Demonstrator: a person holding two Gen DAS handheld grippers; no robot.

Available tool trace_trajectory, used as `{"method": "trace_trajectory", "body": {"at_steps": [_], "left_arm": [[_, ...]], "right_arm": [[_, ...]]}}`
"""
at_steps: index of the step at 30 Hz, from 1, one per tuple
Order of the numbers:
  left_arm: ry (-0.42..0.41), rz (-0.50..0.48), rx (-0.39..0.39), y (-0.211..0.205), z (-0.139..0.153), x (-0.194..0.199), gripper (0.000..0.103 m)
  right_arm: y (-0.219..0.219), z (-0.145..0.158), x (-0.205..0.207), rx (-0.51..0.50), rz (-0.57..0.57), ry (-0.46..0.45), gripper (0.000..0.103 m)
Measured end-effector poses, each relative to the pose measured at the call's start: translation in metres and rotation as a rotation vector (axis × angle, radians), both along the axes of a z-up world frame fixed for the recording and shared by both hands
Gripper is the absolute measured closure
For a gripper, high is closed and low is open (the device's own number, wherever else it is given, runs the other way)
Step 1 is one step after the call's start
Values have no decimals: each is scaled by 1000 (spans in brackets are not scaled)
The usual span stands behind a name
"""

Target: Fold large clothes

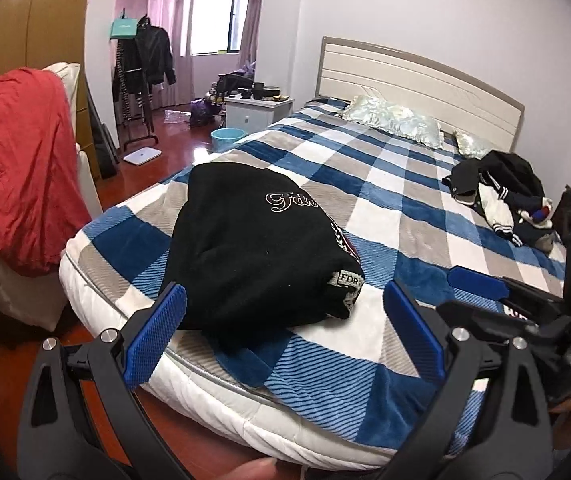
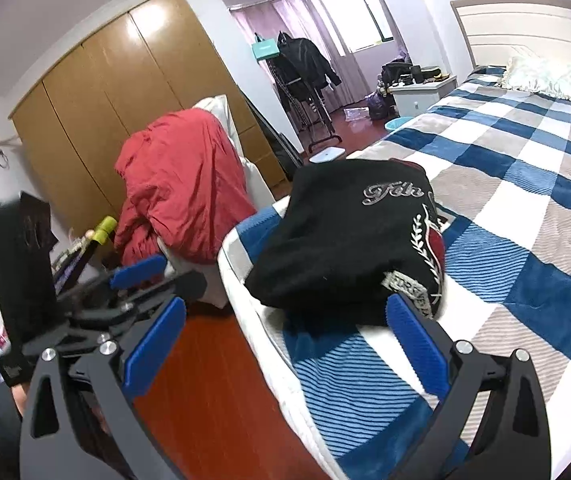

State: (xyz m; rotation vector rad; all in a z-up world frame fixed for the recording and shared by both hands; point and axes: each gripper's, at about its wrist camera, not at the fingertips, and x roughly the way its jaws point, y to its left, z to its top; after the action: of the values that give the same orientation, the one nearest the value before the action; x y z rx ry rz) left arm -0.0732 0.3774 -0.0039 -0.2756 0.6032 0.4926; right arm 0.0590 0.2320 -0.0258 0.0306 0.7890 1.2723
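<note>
A black garment [image 1: 253, 240] with white lettering lies folded in a thick bundle near the foot corner of the bed [image 1: 385, 200]. My left gripper [image 1: 285, 332] is open just short of the bundle, with nothing between its blue pads. In the right wrist view the same black garment [image 2: 349, 240] sits at the mattress corner, and my right gripper [image 2: 285, 340] is open in front of it, also with nothing in it. The right gripper's blue fingers [image 1: 477, 282] show at the right edge of the left wrist view. The left gripper's fingers [image 2: 137, 268] show at the left of the right wrist view.
A heap of dark and white clothes [image 1: 505, 200] lies on the bed near two pillows [image 1: 397, 120]. A red garment [image 1: 17, 168] drapes over a chair left of the bed. A coat rack [image 1: 145, 80], a nightstand [image 1: 257, 110], a blue basin [image 1: 227, 138] and a brown wardrobe [image 2: 125, 92] surround the red floor.
</note>
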Motion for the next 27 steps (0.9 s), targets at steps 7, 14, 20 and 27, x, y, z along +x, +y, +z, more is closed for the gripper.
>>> {"method": "trace_trajectory", "body": {"at_steps": [7, 14, 20, 27], "left_arm": [[-18, -6, 25, -7, 9, -13, 7], [-48, -11, 13, -21, 7, -18, 7], [-57, 0, -7, -33, 4, -18, 7], [-34, 66, -281, -68, -33, 10, 7]], "right_arm": [[-31, 14, -18, 18, -13, -72, 4], [-167, 14, -19, 72, -53, -101, 4], [-298, -17, -13, 78, -169, -150, 4], [-394, -105, 36, 163, -487, 87, 4]]}}
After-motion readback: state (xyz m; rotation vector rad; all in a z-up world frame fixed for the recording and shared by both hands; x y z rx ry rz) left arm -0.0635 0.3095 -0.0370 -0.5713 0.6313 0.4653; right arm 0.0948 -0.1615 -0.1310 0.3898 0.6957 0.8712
